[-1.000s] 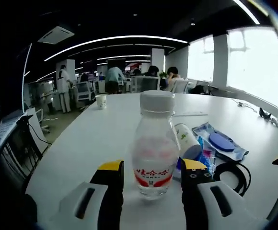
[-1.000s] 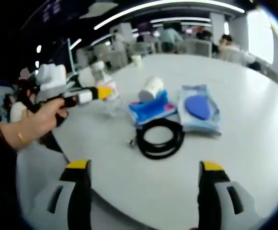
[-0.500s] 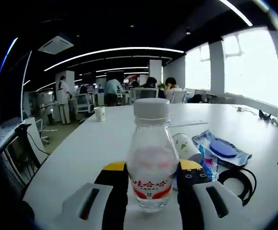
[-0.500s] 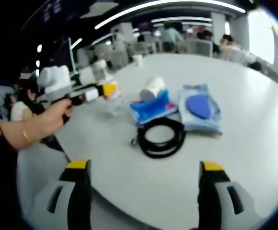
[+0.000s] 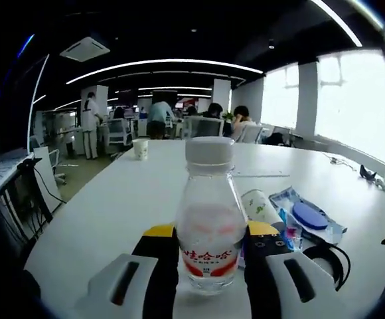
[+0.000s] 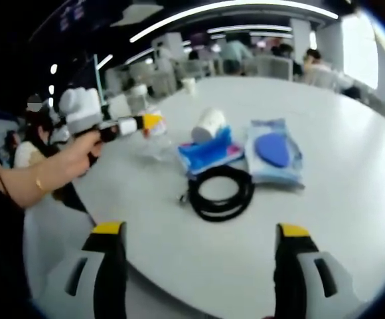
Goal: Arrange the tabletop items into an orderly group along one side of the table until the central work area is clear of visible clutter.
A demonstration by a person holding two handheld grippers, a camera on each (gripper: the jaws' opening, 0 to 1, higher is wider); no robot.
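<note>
A clear plastic bottle (image 5: 209, 232) with a white cap and a red label stands between my left gripper's (image 5: 210, 231) yellow-tipped jaws, which press on both its sides. In the right gripper view the same left gripper (image 6: 147, 123), held by a hand, sits on the bottle (image 6: 155, 135) at the table's left edge. Right of it lie a white roll (image 6: 209, 123), a blue packet (image 6: 209, 150), a wipes pack (image 6: 275, 151) with a blue lid, and a coiled black cable (image 6: 220, 193). My right gripper (image 6: 200, 230) is open over bare white table (image 6: 352, 219), short of the cable.
A paper cup (image 5: 140, 148) stands far back on the table (image 5: 106, 212). The table's left edge drops to the floor beside chairs and cables. People sit and stand at desks in the background. A small dark item (image 5: 367, 173) lies far right.
My left gripper's jaws closed in from either side until they pressed on the bottle, and the view shifted slightly. The right gripper has stayed open and still.
</note>
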